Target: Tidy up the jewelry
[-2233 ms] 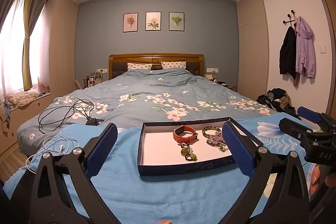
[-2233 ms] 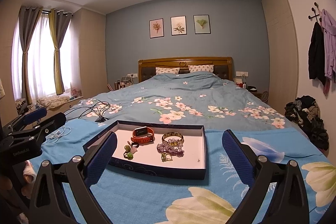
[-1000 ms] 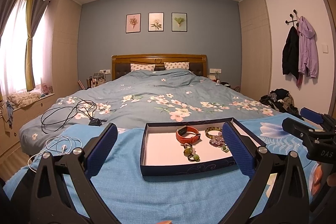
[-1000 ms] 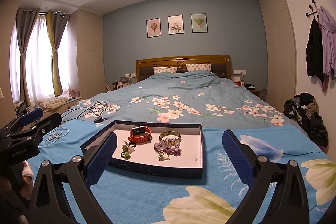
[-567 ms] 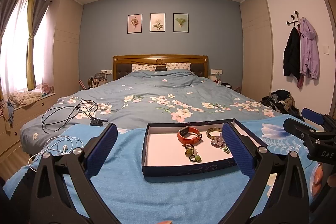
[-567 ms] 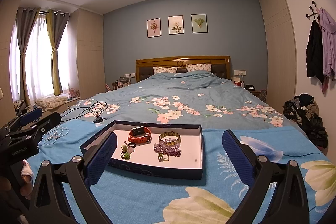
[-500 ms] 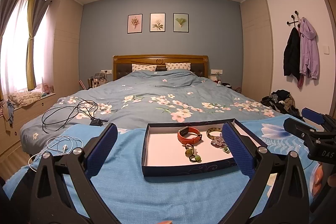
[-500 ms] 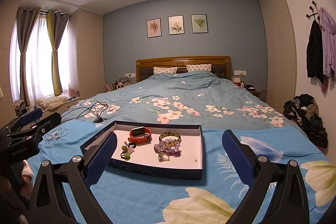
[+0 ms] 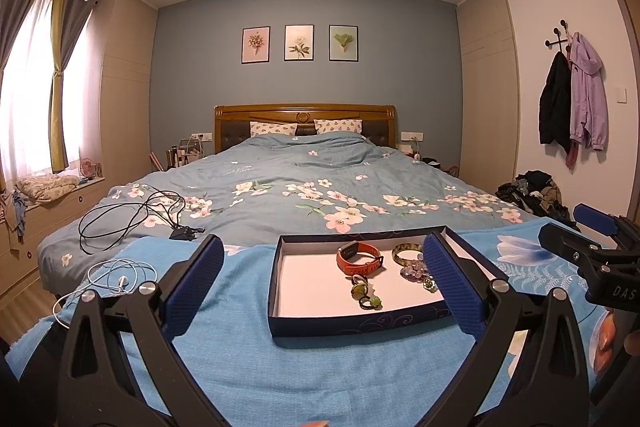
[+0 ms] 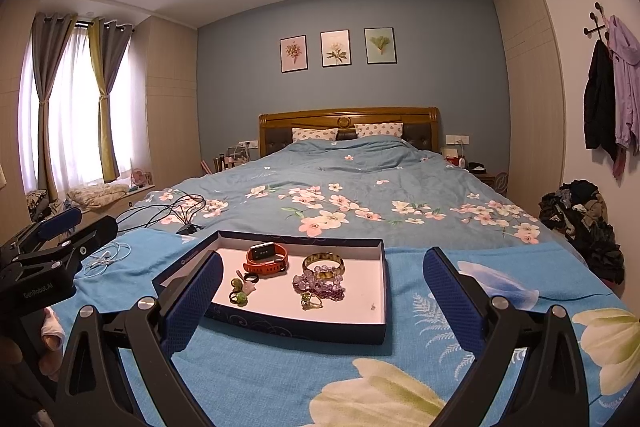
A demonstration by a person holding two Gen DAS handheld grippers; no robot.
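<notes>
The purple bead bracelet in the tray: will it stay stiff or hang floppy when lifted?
The purple bead bracelet lies slumped in a loose heap, so probably floppy. It touches the gold bangle, so it may drag it.

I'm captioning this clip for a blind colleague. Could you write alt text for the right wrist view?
A shallow dark blue tray of jewelry sits on a blue floral blanket at the foot of a bed, holding an orange watch, a gold bangle and purple beads. The right gripper, open and empty, frames it.
</notes>
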